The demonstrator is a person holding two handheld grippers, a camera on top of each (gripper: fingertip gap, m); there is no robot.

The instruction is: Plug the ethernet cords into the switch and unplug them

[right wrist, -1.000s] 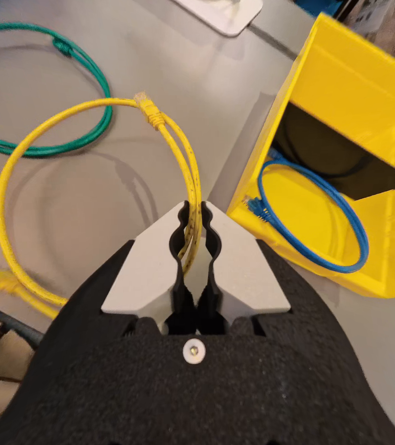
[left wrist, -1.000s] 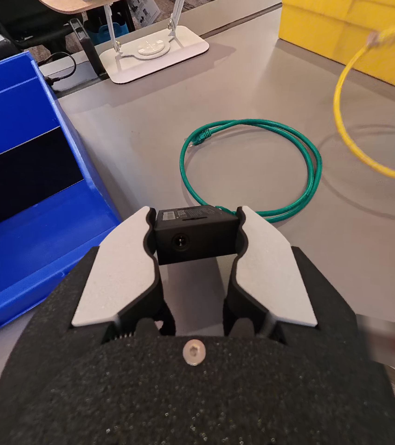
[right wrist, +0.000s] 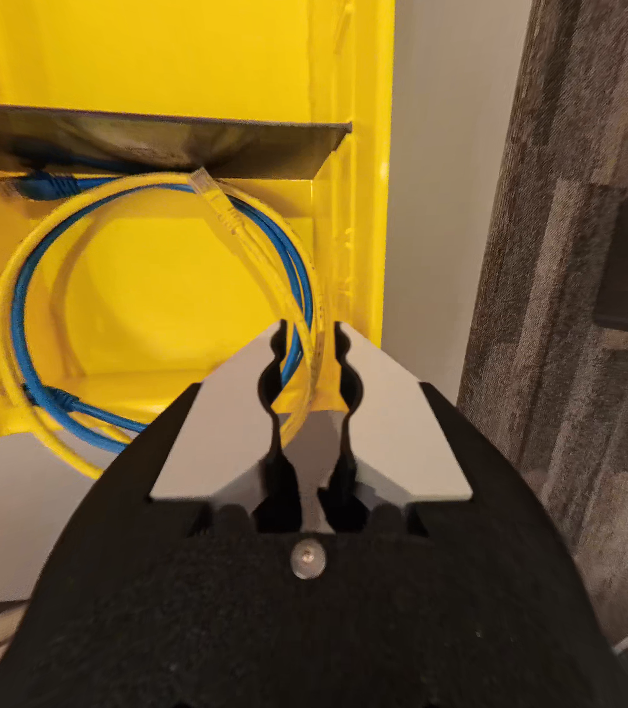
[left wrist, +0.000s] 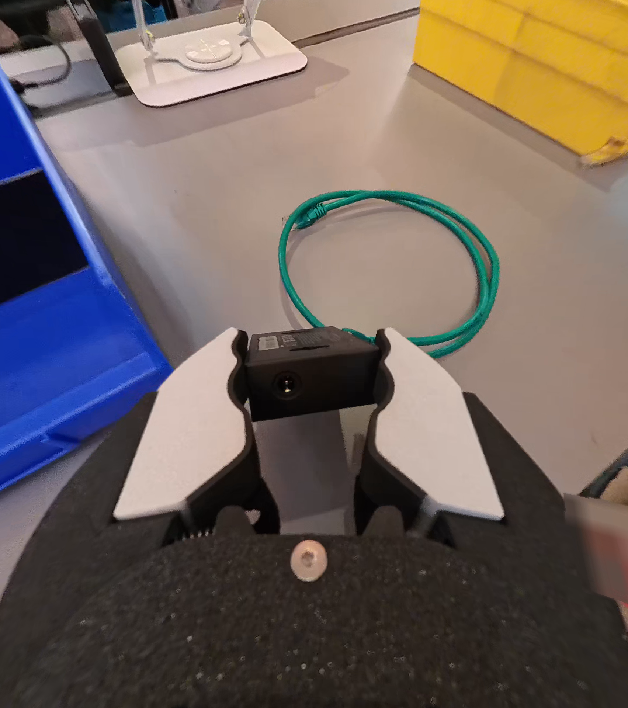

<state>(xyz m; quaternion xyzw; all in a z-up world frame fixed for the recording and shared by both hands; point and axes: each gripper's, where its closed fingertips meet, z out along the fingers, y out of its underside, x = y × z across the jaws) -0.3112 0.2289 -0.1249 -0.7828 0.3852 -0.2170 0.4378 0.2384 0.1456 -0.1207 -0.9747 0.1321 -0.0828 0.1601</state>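
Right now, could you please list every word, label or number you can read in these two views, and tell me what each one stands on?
Black switch, clamped in the left gripper: a label of fine print on its top face, too small and blurred to read.
Yellow cord: tiny dark marks along its jacket, blurred, unreadable.
Blue bin, yellow bin, green cord: no writing visible.
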